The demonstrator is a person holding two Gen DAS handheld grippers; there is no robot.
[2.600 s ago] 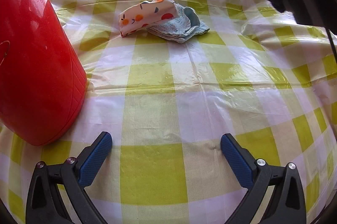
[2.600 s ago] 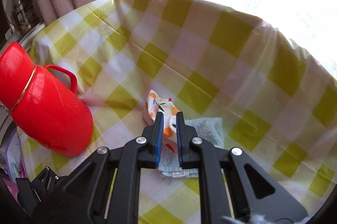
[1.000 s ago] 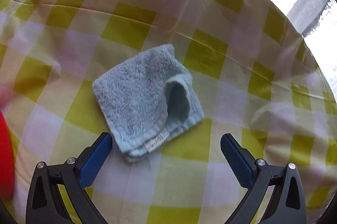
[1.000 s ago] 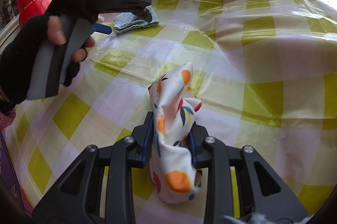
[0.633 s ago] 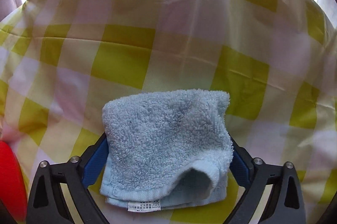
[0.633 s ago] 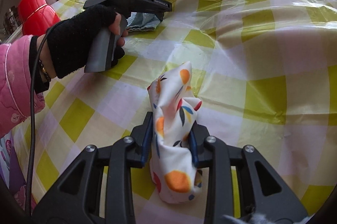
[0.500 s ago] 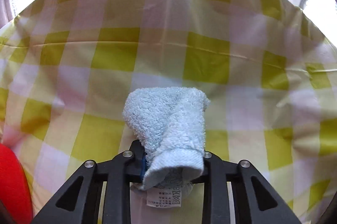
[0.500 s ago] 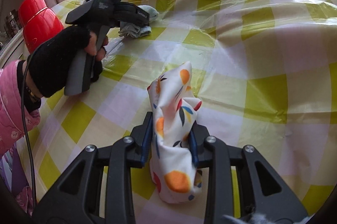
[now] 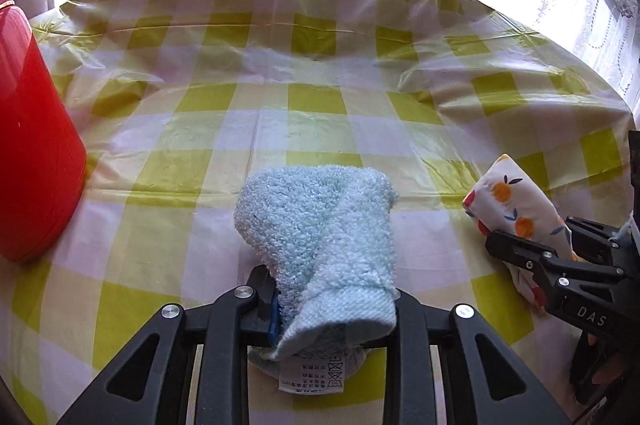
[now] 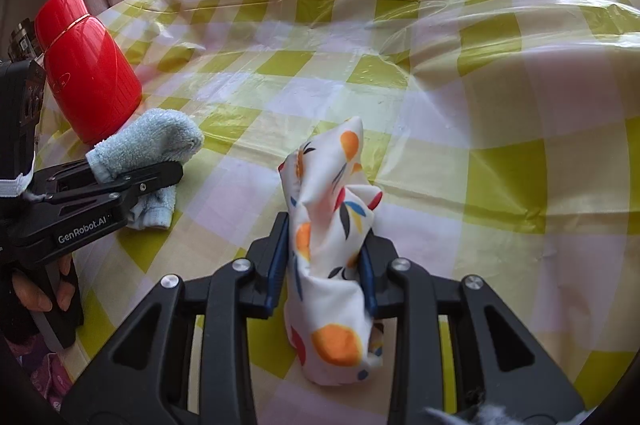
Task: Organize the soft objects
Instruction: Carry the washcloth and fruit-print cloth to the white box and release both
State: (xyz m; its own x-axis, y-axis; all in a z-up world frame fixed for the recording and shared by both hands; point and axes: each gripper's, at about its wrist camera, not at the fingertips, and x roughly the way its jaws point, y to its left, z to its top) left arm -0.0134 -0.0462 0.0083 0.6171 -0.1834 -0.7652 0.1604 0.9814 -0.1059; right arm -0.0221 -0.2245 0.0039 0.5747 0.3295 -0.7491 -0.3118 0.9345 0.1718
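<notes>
Between the black fingers of the left gripper (image 9: 334, 309) sits the pale blue towel (image 9: 320, 237), bunched and pinched near its hemmed edge, its care label hanging down toward the camera. From the right wrist view the same towel pokes forward out of that gripper, its lower fold drooping to or just above the tablecloth (image 10: 440, 97); whether it touches the cloth I cannot tell from either angle.

Just beside it, to the right, the fruit-print cloth (image 10: 332, 245) is clamped upright between the blue pads (image 10: 276, 273) of the right gripper (image 10: 326, 281), crumpled into a standing twist with its lower end bulging out below the grip.

So both soft items are in hand, one per gripper, and the two are held near each other over the middle of the yellow-and-white checked table. That reads as the picking-up done. What is left is the organizing itself: neither piece is folded, stacked or set down at a final spot, and no basket or bin shows in either view.

Off to the left stands a red thermos jug (image 10: 86, 65), apart from the cloths. A gloved hand (image 10: 36, 289) grips the left handle.
</notes>
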